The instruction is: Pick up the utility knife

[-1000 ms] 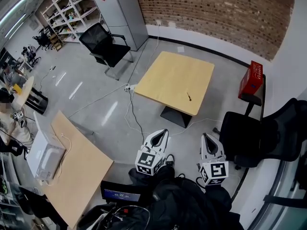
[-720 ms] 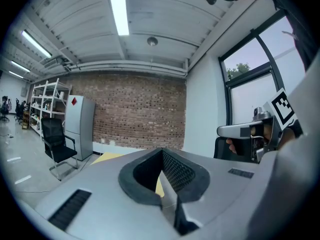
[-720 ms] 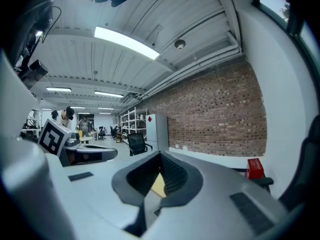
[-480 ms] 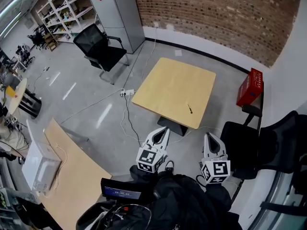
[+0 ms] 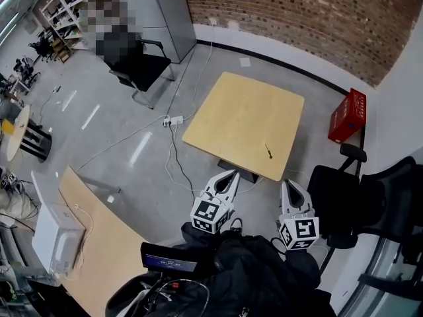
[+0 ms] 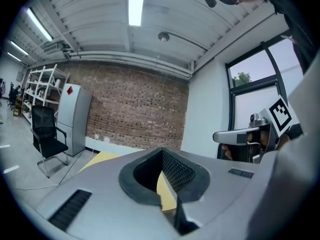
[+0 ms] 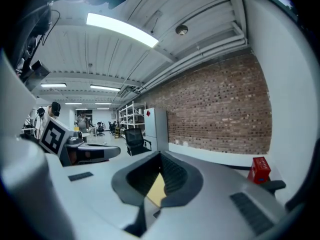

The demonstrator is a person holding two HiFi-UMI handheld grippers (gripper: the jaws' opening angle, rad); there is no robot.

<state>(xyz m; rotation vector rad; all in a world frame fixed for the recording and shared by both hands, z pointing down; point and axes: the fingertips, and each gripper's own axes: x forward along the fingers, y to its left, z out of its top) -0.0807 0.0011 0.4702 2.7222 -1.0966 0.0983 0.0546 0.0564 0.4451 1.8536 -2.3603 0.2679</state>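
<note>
1. Utility knife (image 5: 268, 151): lies on the wooden table (image 5: 225, 104), near the edge closest to you.
2. Your left gripper (image 5: 230, 175) and right gripper (image 5: 286, 185): jaws together, empty, short of the table.
3. Red crate (image 5: 346, 115) and black chair (image 5: 340, 200): stand to the table's right.

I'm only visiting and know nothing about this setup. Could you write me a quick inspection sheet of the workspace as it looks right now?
Surface: square wooden table, holding a single item.
Job's things: utility knife, small and dark, lying near the table's near right edge, untouched.
Clutter: nothing seen on the table.
Grippers: left tongs and right tongs both shut and empty, seemingly held short of the table.
Cables: white power strip on the floor left of the table, cords trailing off.
Surroundings: brick wall, red crate, black office chairs.
</note>
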